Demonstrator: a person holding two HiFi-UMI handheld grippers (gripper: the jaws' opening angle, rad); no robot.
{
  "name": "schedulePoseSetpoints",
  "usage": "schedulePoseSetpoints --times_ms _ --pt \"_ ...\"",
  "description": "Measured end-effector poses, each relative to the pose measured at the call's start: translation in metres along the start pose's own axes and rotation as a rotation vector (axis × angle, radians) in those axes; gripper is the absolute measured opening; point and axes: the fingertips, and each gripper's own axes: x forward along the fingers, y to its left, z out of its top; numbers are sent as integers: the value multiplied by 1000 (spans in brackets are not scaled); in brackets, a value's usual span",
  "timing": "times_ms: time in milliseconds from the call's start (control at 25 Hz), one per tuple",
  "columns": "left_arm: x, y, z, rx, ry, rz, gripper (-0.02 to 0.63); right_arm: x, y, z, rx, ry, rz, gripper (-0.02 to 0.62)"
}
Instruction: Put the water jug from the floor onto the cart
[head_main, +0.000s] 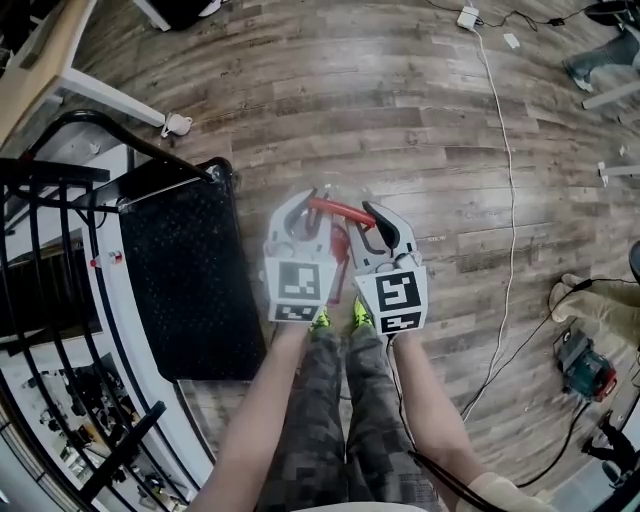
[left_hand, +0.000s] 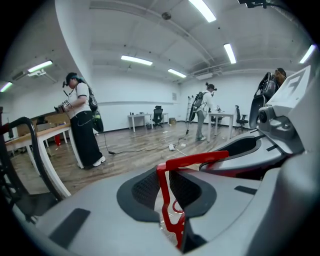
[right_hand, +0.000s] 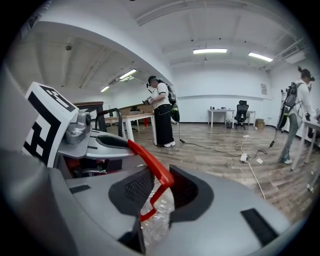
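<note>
The water jug (right_hand: 159, 220) is not on the cart (head_main: 185, 300) yet. It hangs just beside the cart's black deck, off the deck's long edge on the side away from the cart's push bar (head_main: 100, 125). In the head view the two claws and the person's legs (head_main: 345, 400) cover nearly all of it. Only its red handle (head_main: 340, 212) and some clear plastic below it show, so I cannot tell whether its base is off the floor (head_main: 420, 120).

The left claw (head_main: 303, 205) is clamped on the red handle where the strap turns downward. In the left gripper view its dark ribbed pads (left_hand: 145, 190) sit tight on either side of that upright part. The right claw (head_main: 382, 218) is clamped further along the handle from the cart. In the right gripper view the strap runs between its pads (right_hand: 135, 187) and then drops toward the jug.

The step in hand looks like the carry over to the cart. To do it well, both claws should rise together and stay level with each other, because the thin handle could twist or slide through the pads if one leads. The jug's base needs to be above the deck's edge before any sideways travel toward the cart. I would move it slowly, since a full jug would swing on such a narrow hold. It should go down well inside the deck, away from the edge, and the claws should stay clamped until the jug stands on its own.
</note>
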Motion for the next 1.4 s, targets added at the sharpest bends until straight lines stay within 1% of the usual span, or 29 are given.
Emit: schedulePoseSetpoints --times_ms 160,560,840,1160,1400 --pt "-15 12 11 12 -14 28 35 -4 12 14 -17 -8 14 91" --pt "-40 35 29 -4 -56 57 23 -6 35 43 -59 -38 19 86" --pt "-63 59 62 -19 -48 82 23 -9 52 87 -77 -33 56 84" --pt "-104 84 105 -46 -55 136 23 -24 79 142 -99 -22 100 84" --pt "-137 100 128 -75 -54 162 23 -37 103 176 -126 -11 127 84"
